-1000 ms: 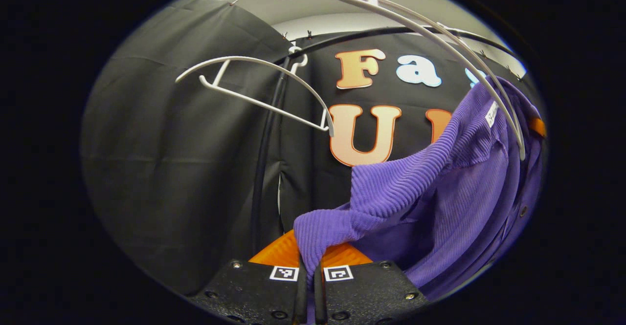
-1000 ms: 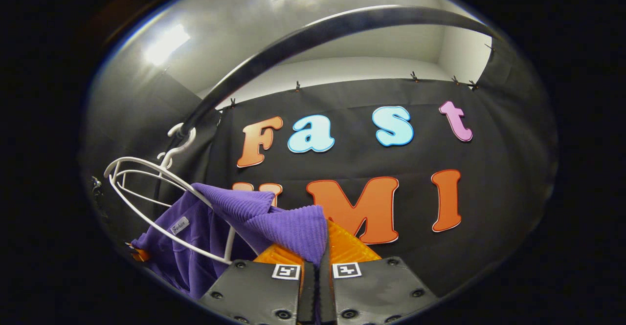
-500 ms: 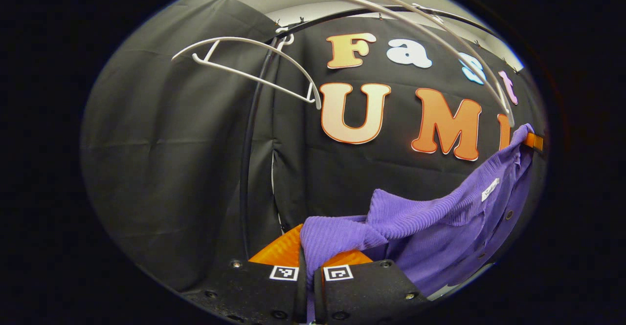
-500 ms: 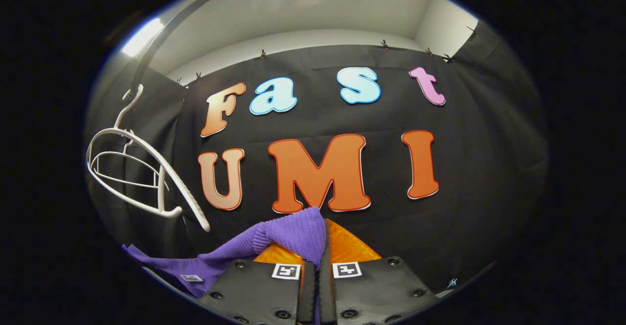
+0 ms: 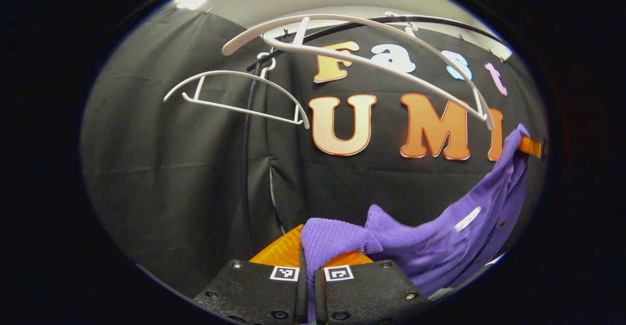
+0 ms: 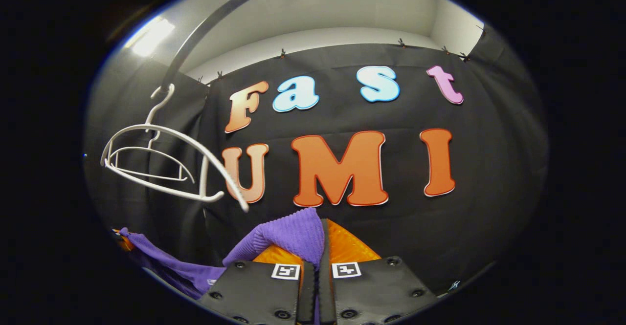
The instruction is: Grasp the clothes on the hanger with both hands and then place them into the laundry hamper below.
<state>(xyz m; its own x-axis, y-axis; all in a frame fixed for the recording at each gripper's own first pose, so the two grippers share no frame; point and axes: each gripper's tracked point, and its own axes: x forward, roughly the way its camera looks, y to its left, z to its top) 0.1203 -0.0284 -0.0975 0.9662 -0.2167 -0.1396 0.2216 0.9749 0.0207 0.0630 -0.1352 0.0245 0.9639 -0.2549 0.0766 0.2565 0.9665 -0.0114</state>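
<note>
A purple ribbed garment (image 5: 430, 239) stretches between both grippers, free of the hangers. In the left gripper view my left gripper (image 5: 307, 247) is shut on one bunched corner of it, and the cloth runs right and up to the other gripper's tip at the far right. In the right gripper view my right gripper (image 6: 320, 239) is shut on the garment's (image 6: 288, 234) other corner, and the cloth trails down to the lower left. The bare white hanger (image 5: 371, 61) (image 6: 195, 144) that held it hangs from the black rail above. The hamper is out of sight.
A second bare white hanger (image 5: 234, 95) (image 6: 146, 161) hangs on the same black rail (image 5: 342, 27) (image 6: 210, 27), further off. A black upright pole (image 5: 247, 168) stands by the booth's black cloth wall behind.
The garment came off the white hanger and both grippers carried it downward and away. The bare hanger has swung up and now hangs well above the cloth.
</note>
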